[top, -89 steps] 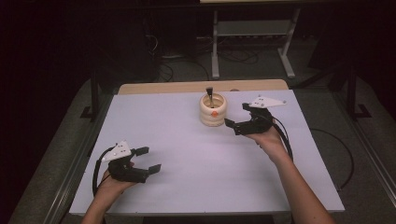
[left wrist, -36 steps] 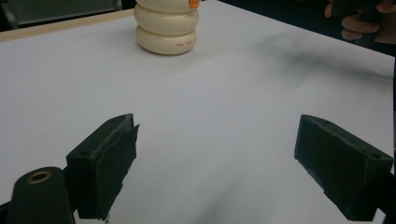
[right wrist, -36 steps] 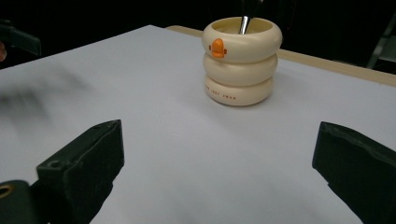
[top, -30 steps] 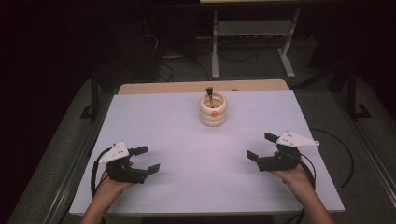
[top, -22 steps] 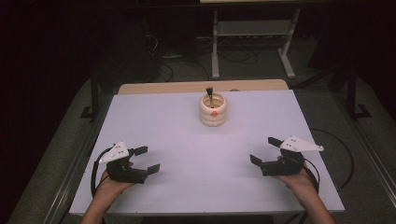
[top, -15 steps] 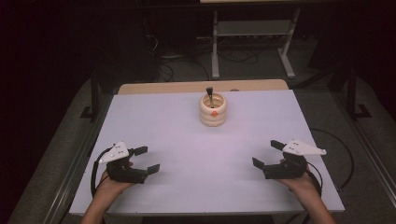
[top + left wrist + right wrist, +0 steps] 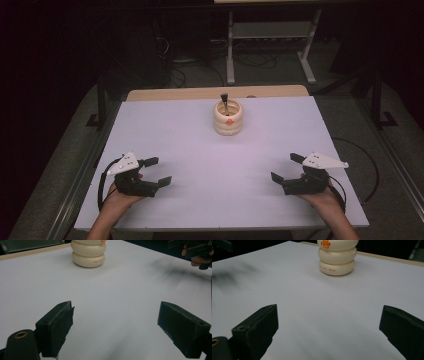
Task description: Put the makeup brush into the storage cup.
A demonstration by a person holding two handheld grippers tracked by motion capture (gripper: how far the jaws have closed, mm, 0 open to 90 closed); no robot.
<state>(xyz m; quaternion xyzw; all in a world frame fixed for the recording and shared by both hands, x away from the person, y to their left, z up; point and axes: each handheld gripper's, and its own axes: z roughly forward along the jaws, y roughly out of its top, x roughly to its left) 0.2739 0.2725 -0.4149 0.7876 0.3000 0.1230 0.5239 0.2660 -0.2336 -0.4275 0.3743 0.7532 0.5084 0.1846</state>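
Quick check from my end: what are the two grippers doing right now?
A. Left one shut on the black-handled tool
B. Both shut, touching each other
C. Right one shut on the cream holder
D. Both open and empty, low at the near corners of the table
D: the left gripper and right gripper show wide-apart jaws with nothing between them, well short of the cream holder and the tool standing in it.

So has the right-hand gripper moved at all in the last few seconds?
Yes. The right gripper was beside the cream ringed holder at the far middle of the table; it has pulled back toward the person, to the near right edge.
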